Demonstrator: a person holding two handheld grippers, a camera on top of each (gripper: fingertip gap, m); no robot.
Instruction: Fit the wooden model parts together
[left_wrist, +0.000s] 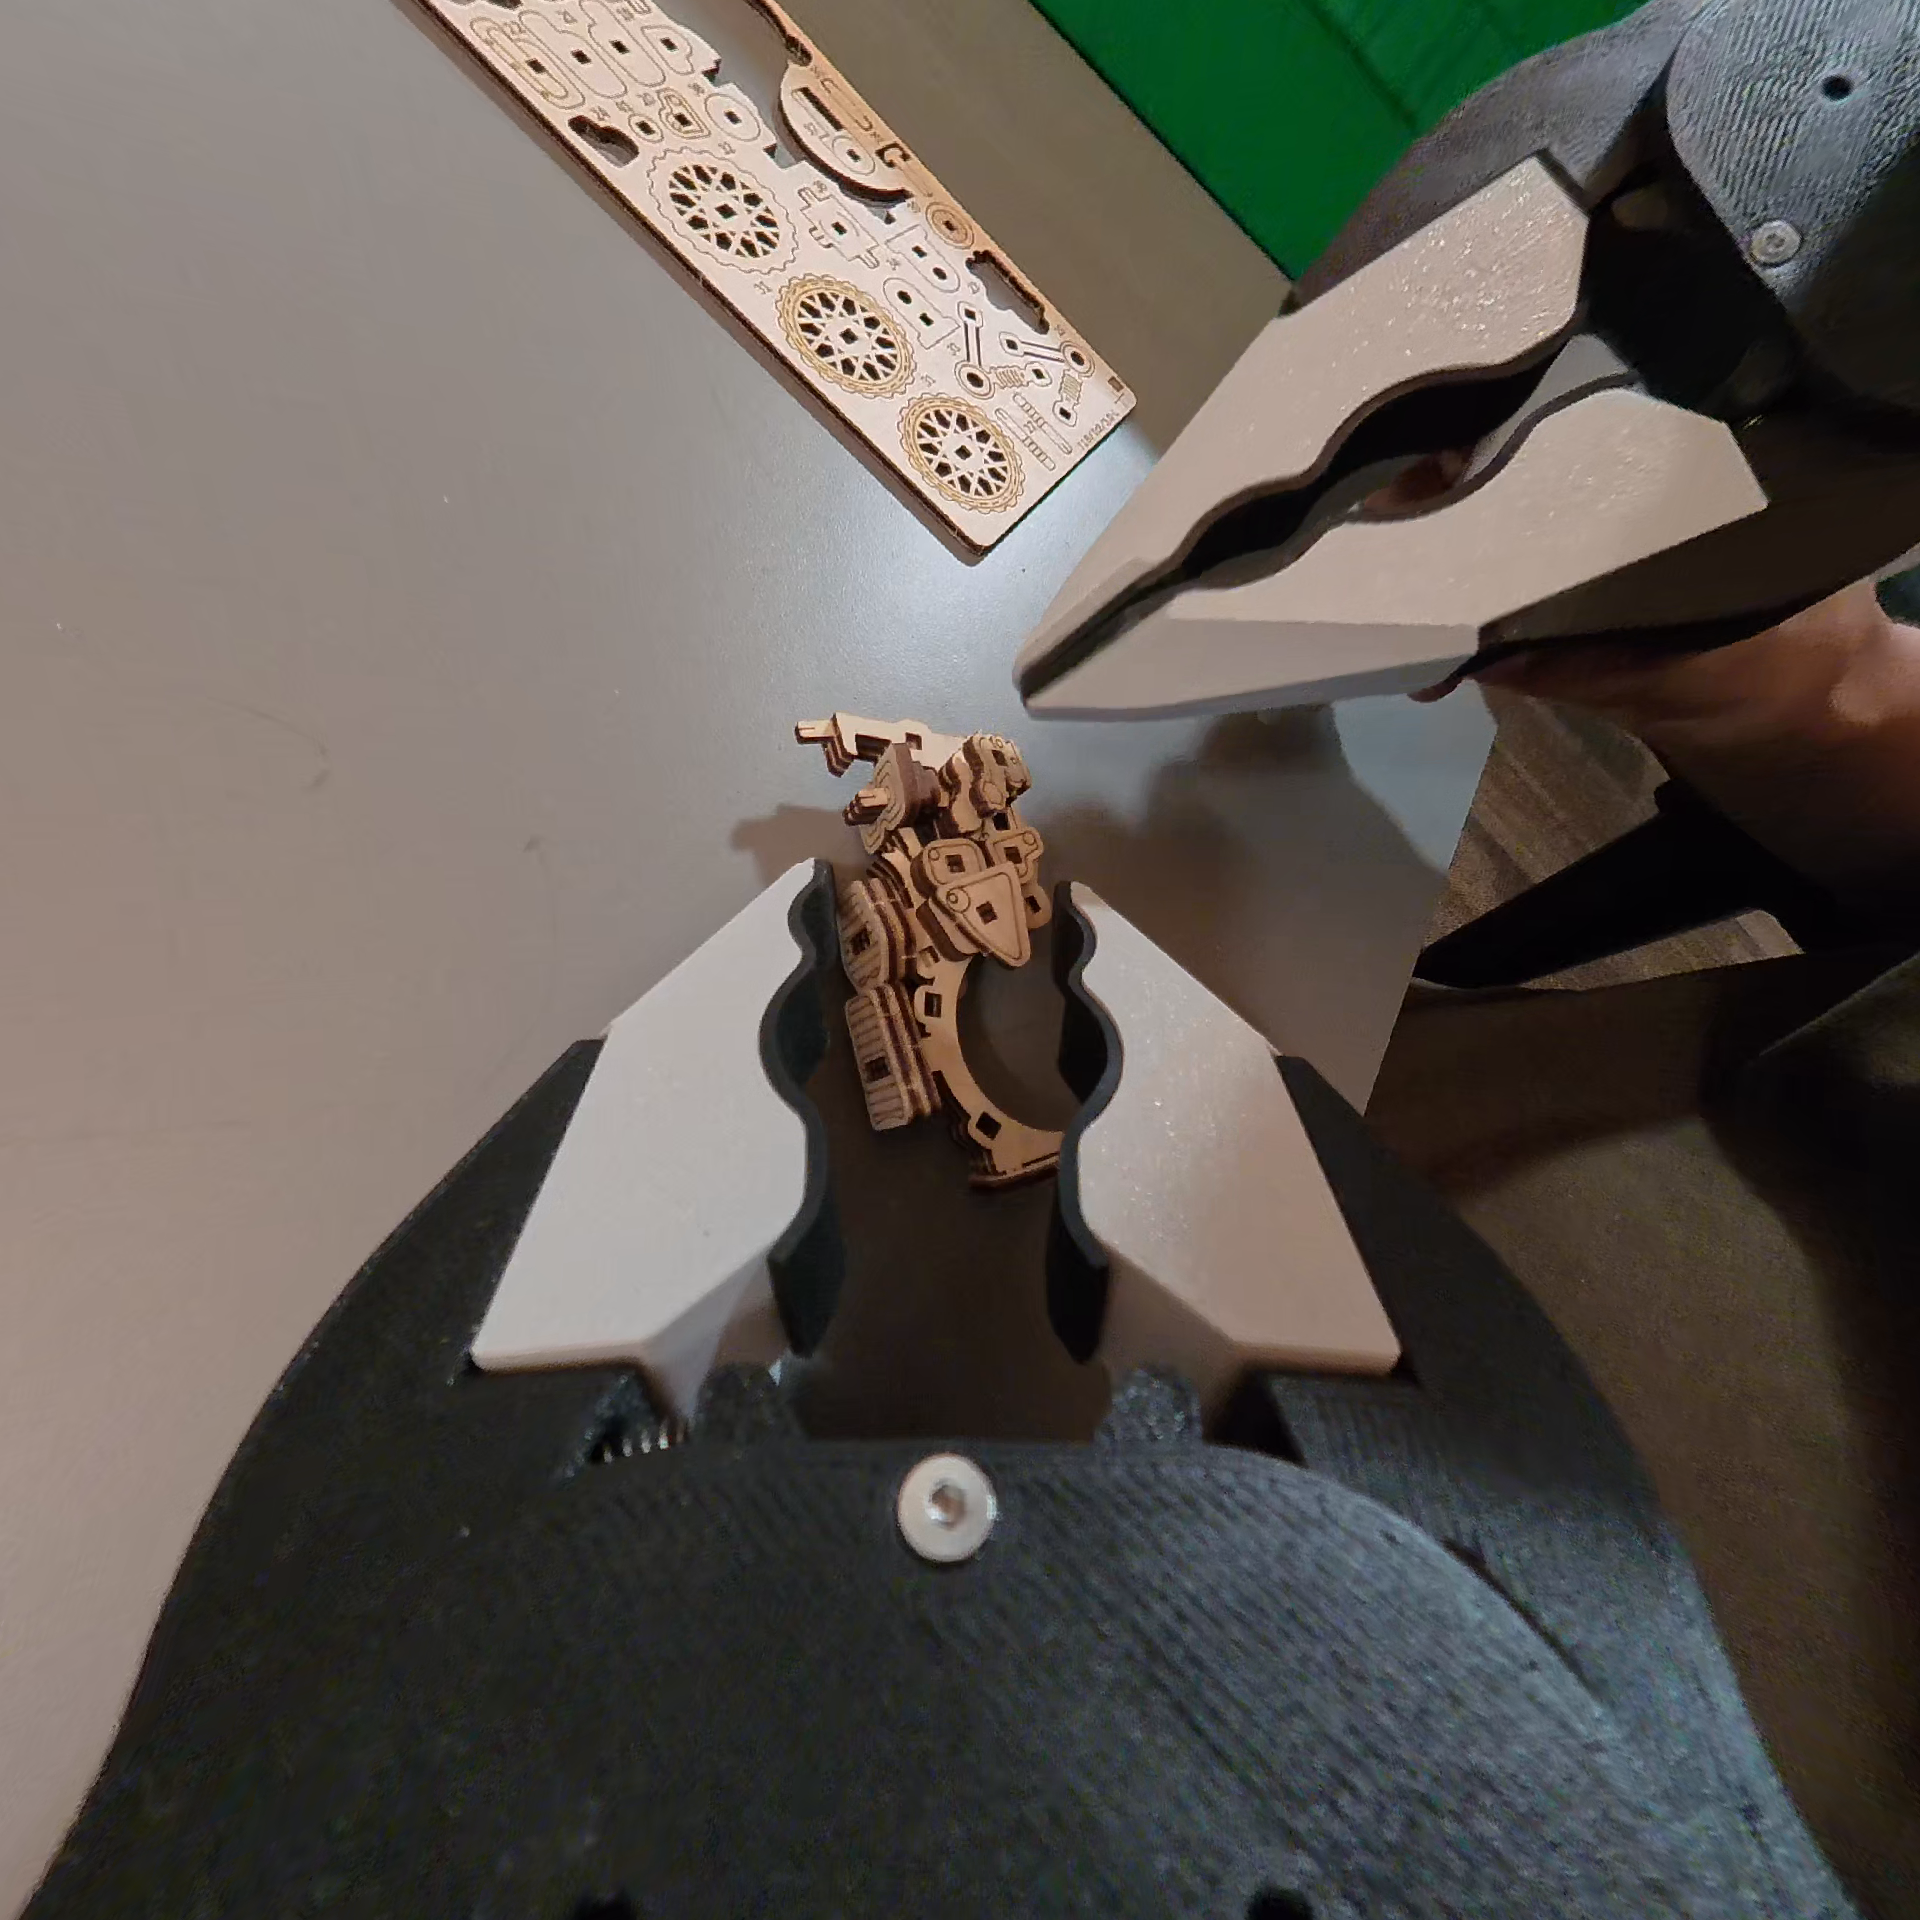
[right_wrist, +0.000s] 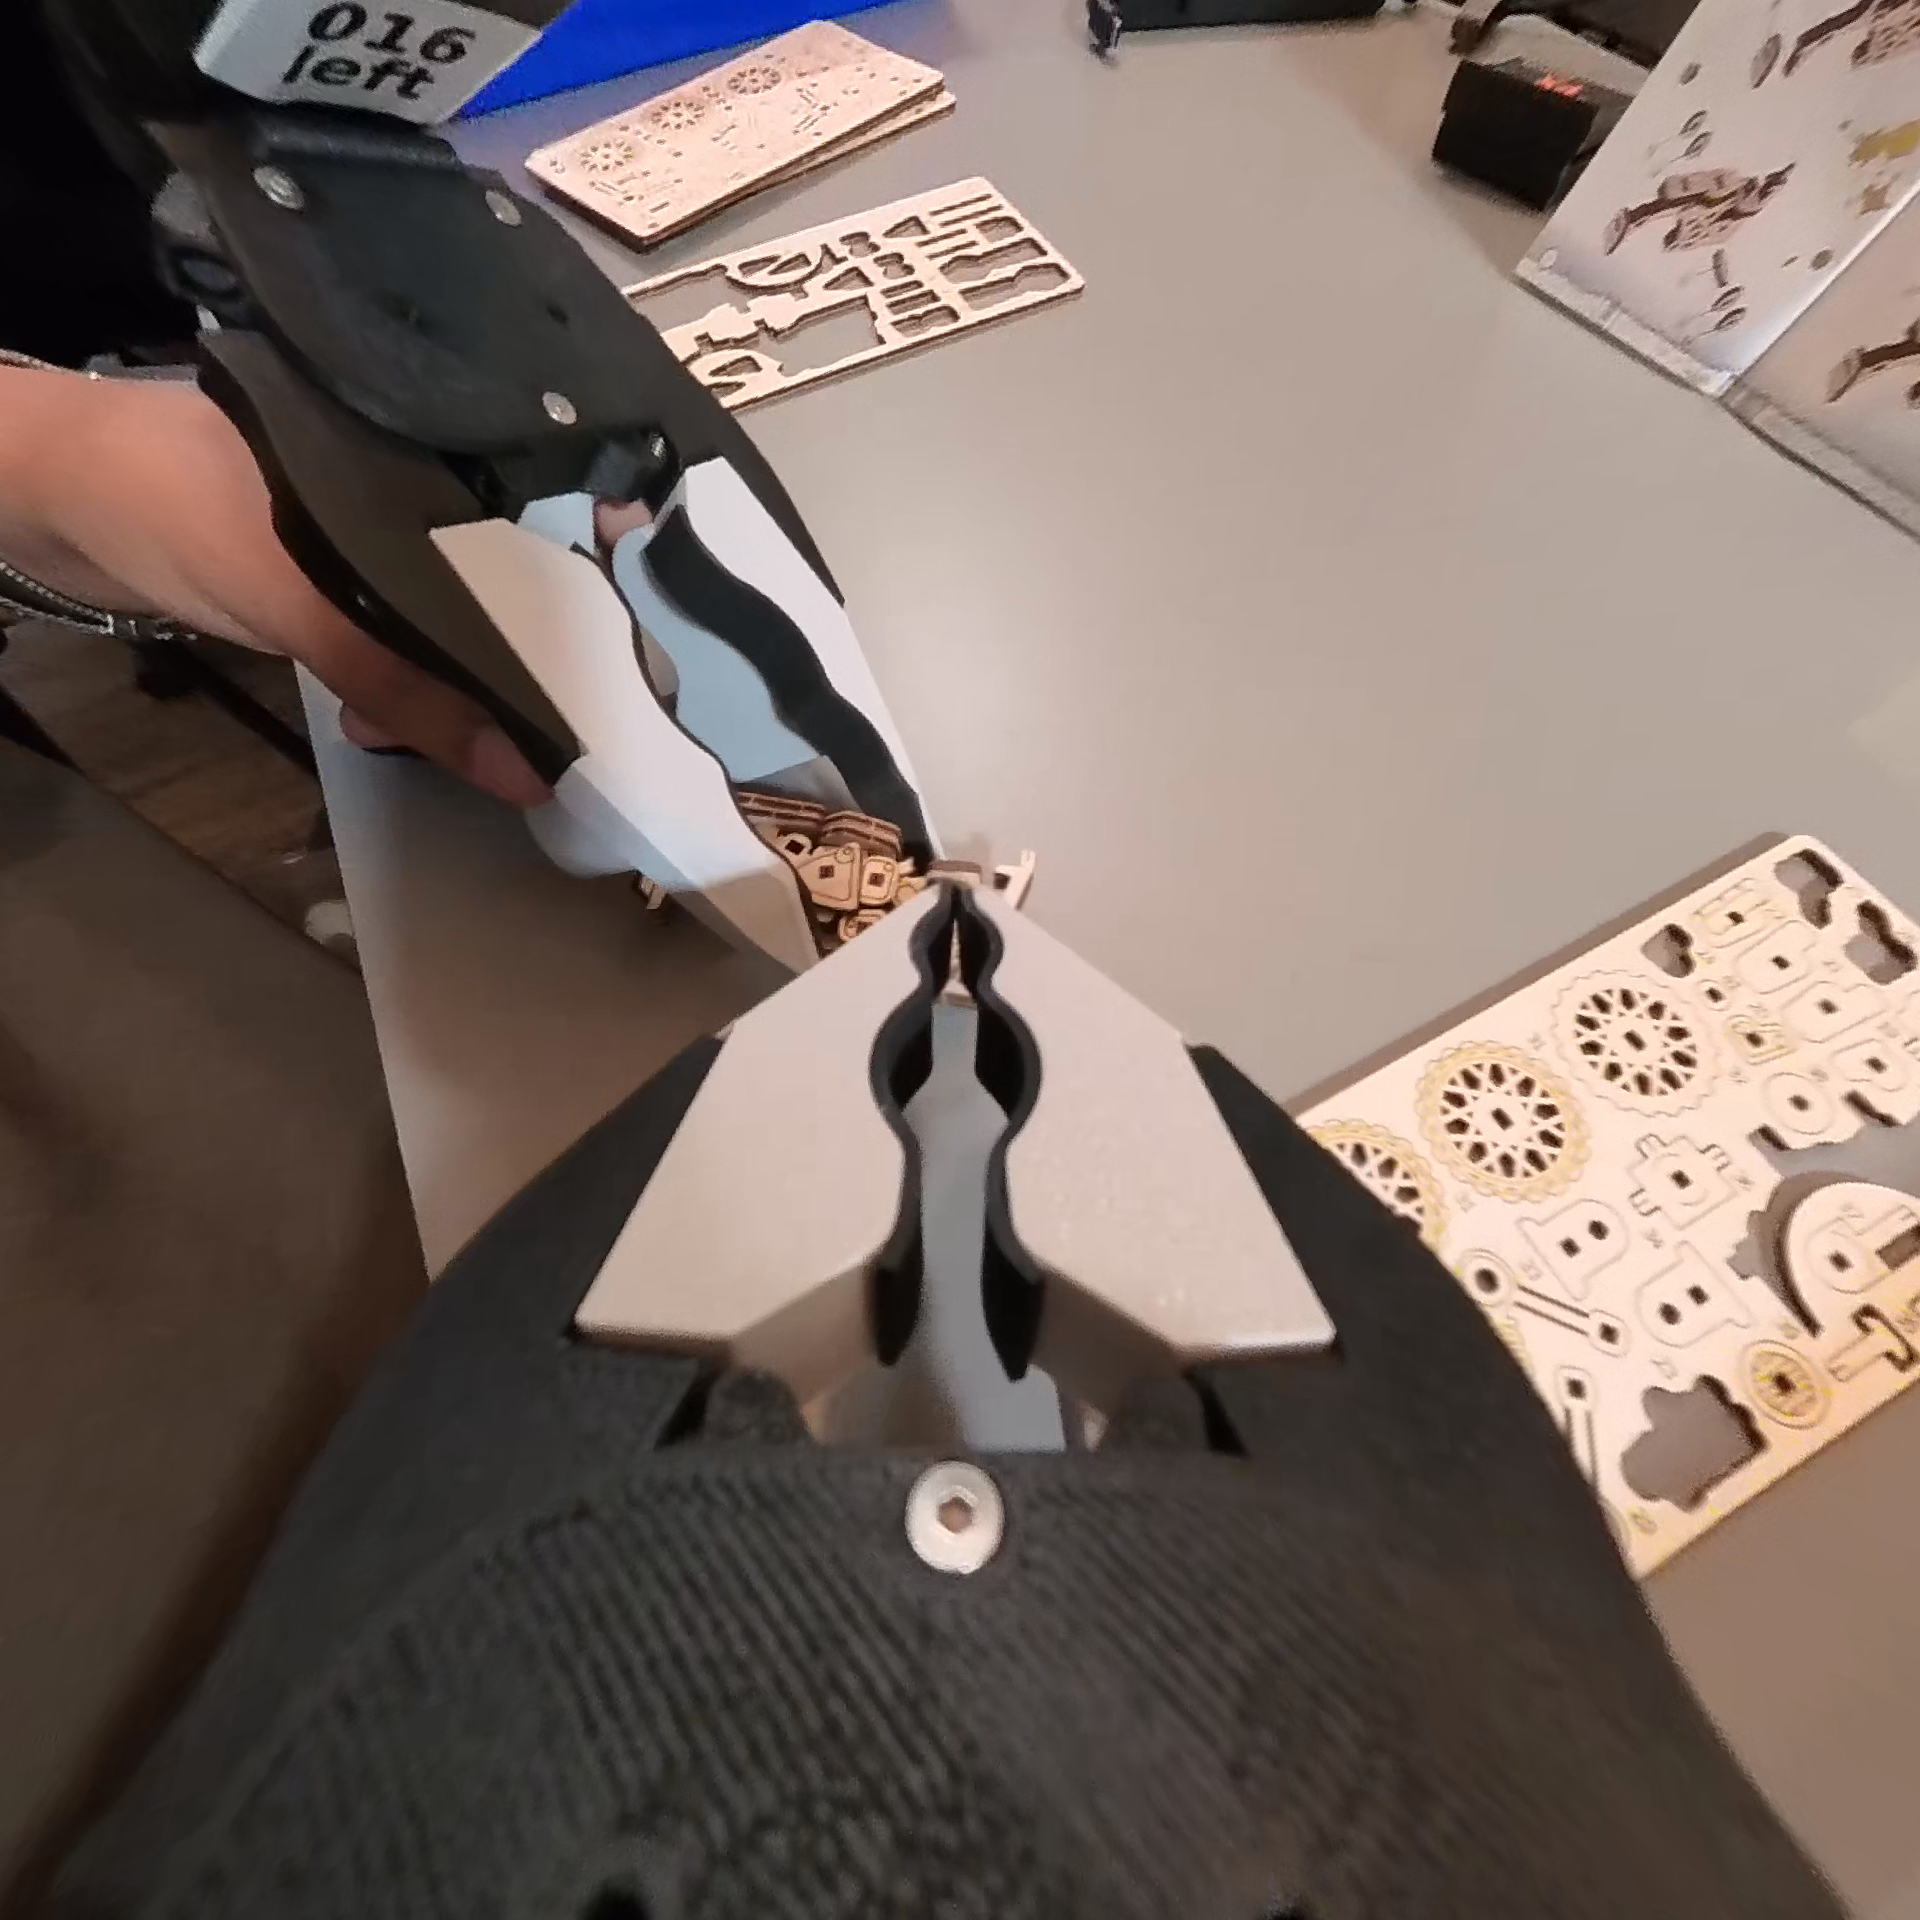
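A partly built wooden model (left_wrist: 940, 935) of layered light-brown pieces with a ring-shaped base sits between my left gripper's (left_wrist: 940, 883) fingers, above the grey table (left_wrist: 312, 675). The pads press on its sides, so the gripper is shut on it. The right wrist view shows the same: the left gripper (right_wrist: 852, 883) clamps the model (right_wrist: 831, 873). My right gripper (right_wrist: 953, 909) is shut, its tips just beside the model's top end. In the left wrist view the right gripper (left_wrist: 1029, 691) hangs a little above and right of the model, with nothing visible between its tips.
A wooden parts sheet with wheels (left_wrist: 790, 239) lies on the table, also in the right wrist view (right_wrist: 1662, 1195). A punched-out sheet (right_wrist: 862, 301), a stack of sheets (right_wrist: 748, 125), an instruction sheet (right_wrist: 1766, 208) and a black box (right_wrist: 1517, 135) lie farther off. A hand (right_wrist: 156, 540) holds the left gripper. My left and right fingertips are right by each other.
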